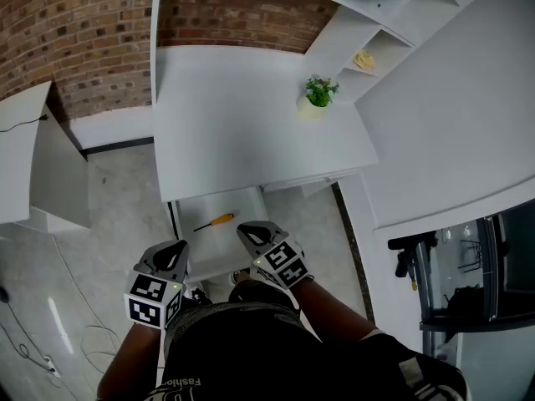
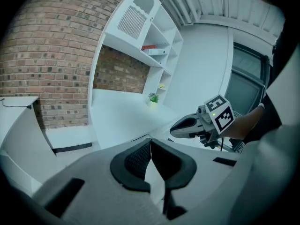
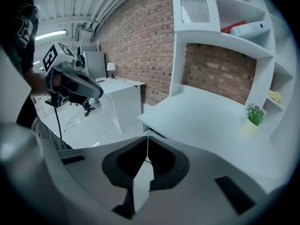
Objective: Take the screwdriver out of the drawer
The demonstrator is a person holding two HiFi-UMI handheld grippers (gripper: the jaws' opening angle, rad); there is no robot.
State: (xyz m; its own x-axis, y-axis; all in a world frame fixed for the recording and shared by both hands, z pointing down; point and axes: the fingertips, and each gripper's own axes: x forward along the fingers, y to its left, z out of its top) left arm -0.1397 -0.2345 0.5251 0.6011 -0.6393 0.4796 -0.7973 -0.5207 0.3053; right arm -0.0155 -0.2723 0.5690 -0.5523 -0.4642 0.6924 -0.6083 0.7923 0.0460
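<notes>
One red-brown brick wall (image 1: 75, 32), rough and mortared, stands behind one smooth white rectangular desk top (image 1: 251, 124). One shallow white drawer (image 1: 205, 251) stands pulled out below the desk's front edge. Two grey plastic grippers, each with one marker cube: left gripper (image 1: 175, 251) hangs over the drawer's left front corner, right gripper (image 1: 249, 233) over its right side. Black ribbed pads (image 2: 136, 161) of the left are pressed tip to tip with nothing between; pads (image 3: 129, 161) of the right likewise meet, empty. One small green potted plant (image 1: 318, 92) sits near the desk's far right corner. One slim screwdriver with a yellow handle and thin dark shaft (image 1: 215, 221) lies diagonally on the drawer floor, handle end just beside the right gripper's tips, not touching.
</notes>
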